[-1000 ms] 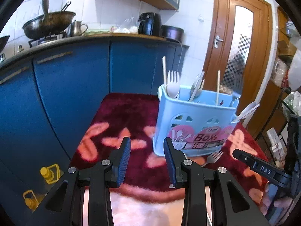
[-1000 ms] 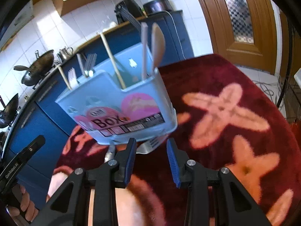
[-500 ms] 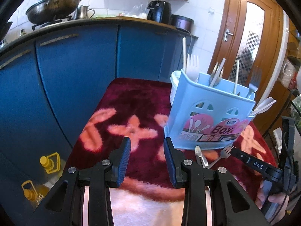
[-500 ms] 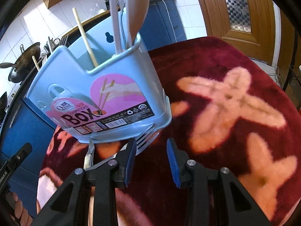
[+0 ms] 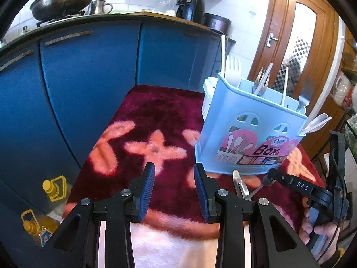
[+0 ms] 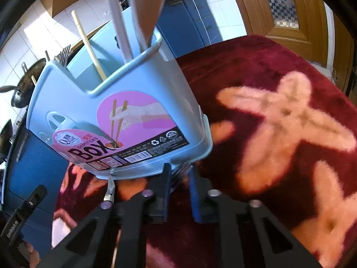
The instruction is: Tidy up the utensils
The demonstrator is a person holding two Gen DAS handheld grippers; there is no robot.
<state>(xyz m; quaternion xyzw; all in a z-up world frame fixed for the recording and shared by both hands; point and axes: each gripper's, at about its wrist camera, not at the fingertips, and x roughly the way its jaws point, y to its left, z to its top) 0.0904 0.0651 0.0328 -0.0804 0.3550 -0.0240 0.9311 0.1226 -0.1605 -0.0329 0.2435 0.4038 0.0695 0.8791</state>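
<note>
Both grippers are sitting lower and closer to the blue utensil box [image 5: 250,131] than a second ago, and the right gripper's jaws have just been closing around the fork head.

Left wrist view: the left gripper [image 5: 174,188] is hovering above the red patterned cloth [image 5: 156,111] with its jaws parted and nothing between them. Standing to its right on the cloth, the box is already holding several forks, chopsticks and pale spoons, so most of the sorting appears done. Two pieces are still lying loose at the foot of the box: a metal fork [image 5: 256,189] and a second metal utensil [image 5: 239,184] crossing it. The right gripper [image 5: 268,176] is reaching in from the right edge, a hand [image 5: 321,232] gripping its handle, its tip at the fork's head. Whether the jaws are pinching cannot be told from this side.

Right wrist view: the right gripper [image 6: 180,178] is showing its jaws drawn narrow with the fork's tines [image 6: 181,170] between them, just in front of the box's base; the blur is leaving actual pad contact uncertain. The second utensil's tip [image 6: 110,191] is lying to the left, untouched. Only this view is showing the chopsticks label and the end compartment holding a wooden spoon [image 6: 148,6]. Lifting both loose pieces into the box is seemingly what remains.
</note>
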